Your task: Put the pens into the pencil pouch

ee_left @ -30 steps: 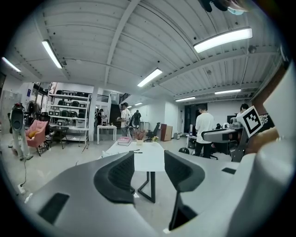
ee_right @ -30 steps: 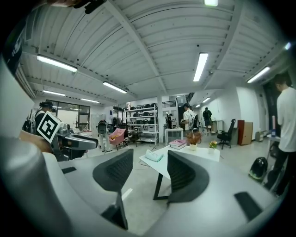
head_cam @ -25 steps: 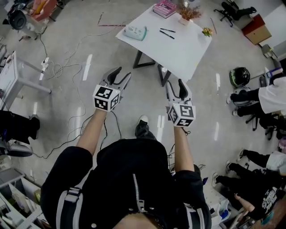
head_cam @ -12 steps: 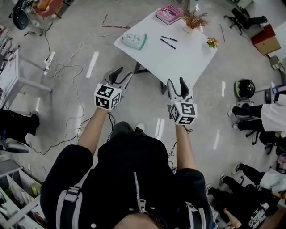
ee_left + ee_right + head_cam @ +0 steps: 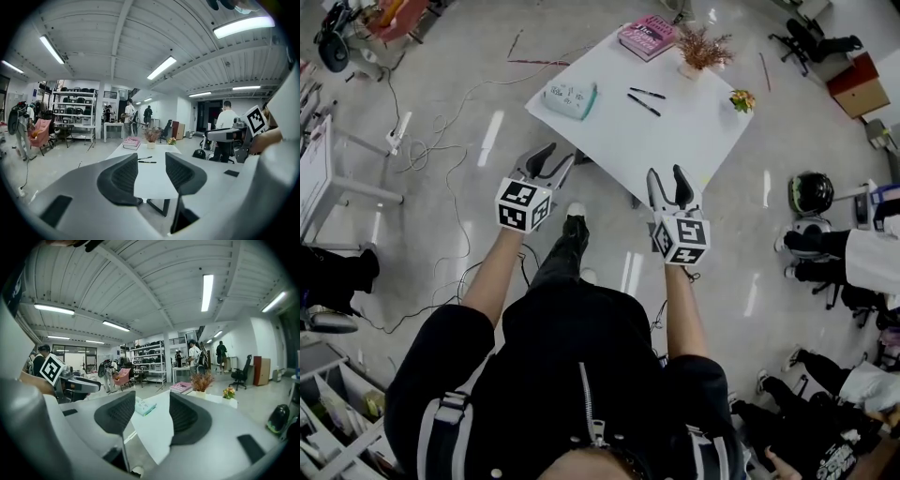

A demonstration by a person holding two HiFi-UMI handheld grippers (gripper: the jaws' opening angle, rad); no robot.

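Two black pens (image 5: 645, 99) lie near the middle of the white table (image 5: 675, 131), with a pale teal pencil pouch (image 5: 569, 96) to their left by the table's edge. My left gripper (image 5: 549, 161) hangs open and empty in the air short of the table's near corner; its jaws have just been closing a little. My right gripper (image 5: 667, 180) is open and empty too, just before the near edge. The left gripper view shows the pens (image 5: 147, 160) far ahead between the open jaws. In the right gripper view the pouch (image 5: 144, 407) shows between its fingers.
A pink book (image 5: 648, 37), a potted dried plant (image 5: 701, 49) and a small flower pot (image 5: 738, 99) stand at the table's far side. Cables (image 5: 441, 150) trail over the floor at left. A helmet (image 5: 809, 191) and seated people (image 5: 862, 253) are at right.
The person has stepped towards the table, one foot forward. The table's near corner now lies much closer to both grippers, which stay level side by side.
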